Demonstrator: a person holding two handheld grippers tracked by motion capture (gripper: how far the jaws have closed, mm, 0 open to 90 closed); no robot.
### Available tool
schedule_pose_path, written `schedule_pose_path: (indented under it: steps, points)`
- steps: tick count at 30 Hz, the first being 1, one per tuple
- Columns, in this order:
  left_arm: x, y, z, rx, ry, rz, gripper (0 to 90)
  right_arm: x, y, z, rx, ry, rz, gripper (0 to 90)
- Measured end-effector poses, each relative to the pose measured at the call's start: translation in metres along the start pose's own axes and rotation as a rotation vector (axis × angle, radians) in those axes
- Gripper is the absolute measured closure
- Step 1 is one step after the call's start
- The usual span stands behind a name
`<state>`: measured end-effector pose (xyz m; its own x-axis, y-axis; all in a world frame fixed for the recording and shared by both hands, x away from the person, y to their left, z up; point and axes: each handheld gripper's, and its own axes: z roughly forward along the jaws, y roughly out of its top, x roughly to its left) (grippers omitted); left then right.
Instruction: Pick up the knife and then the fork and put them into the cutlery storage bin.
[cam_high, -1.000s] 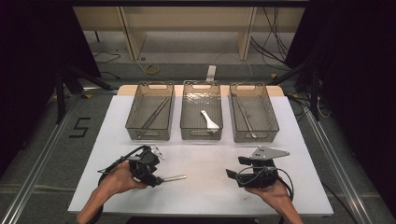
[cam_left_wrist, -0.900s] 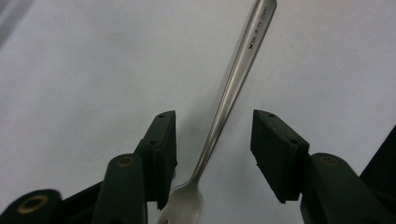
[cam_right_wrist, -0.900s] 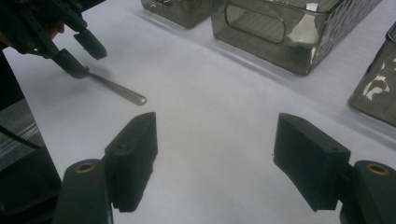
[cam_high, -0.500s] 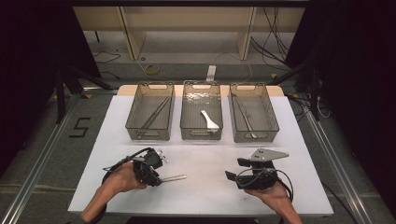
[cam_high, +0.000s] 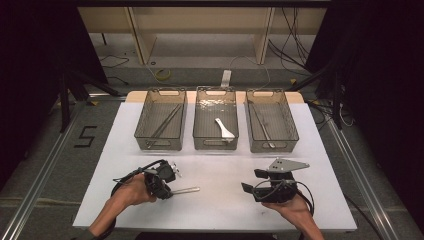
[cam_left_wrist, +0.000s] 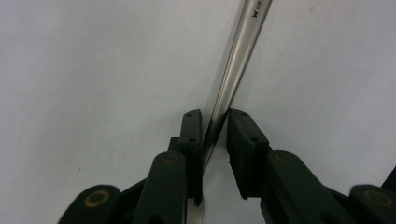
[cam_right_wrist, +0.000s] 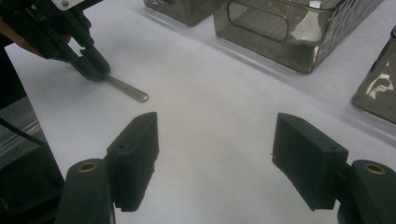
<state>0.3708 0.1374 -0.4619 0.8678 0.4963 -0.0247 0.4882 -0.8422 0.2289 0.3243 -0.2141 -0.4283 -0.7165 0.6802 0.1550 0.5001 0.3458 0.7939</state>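
Metal utensil handle (cam_left_wrist: 236, 60) lies flat on white tabletop (cam_high: 220, 210), left claw (cam_left_wrist: 215, 128) just closing around it, right claw (cam_right_wrist: 215, 163) wide open, empty

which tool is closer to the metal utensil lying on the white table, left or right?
Left. The left tool has its jaws around the utensil's handle, which lies between them; they have just been closing. The right tool sits apart, open over bare table.

Left tool (cam_high: 167, 190) just been closing around metal utensil (cam_high: 186, 190) lying on desk (cam_high: 220, 210); three bins (cam_high: 215, 125) beyond.
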Motion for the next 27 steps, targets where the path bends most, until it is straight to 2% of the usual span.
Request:
schedule_pose_path:
  steps: [5,19,21,23,27]
  points:
    - [0.000,0.000,0.000,-0.002,-0.004,0.013,82.8,-0.001,0.001,-0.001,-0.004,-0.002,0.004,32.3]
    - [0.003,-0.001,-0.002,-0.047,-0.035,0.002,84.5,0.002,0.002,0.000,0.001,0.004,-0.007,32.8]
    - [0.002,-0.001,-0.005,-0.058,-0.043,-0.009,84.5,0.003,0.002,0.000,0.000,0.006,-0.013,32.9]
    - [0.001,0.000,-0.008,-0.056,-0.043,-0.001,84.5,0.004,0.003,0.001,-0.002,0.010,-0.017,32.9]
    - [-0.005,0.004,-0.017,-0.087,-0.078,-0.004,84.4,0.008,0.005,0.003,-0.009,0.021,-0.030,32.9]
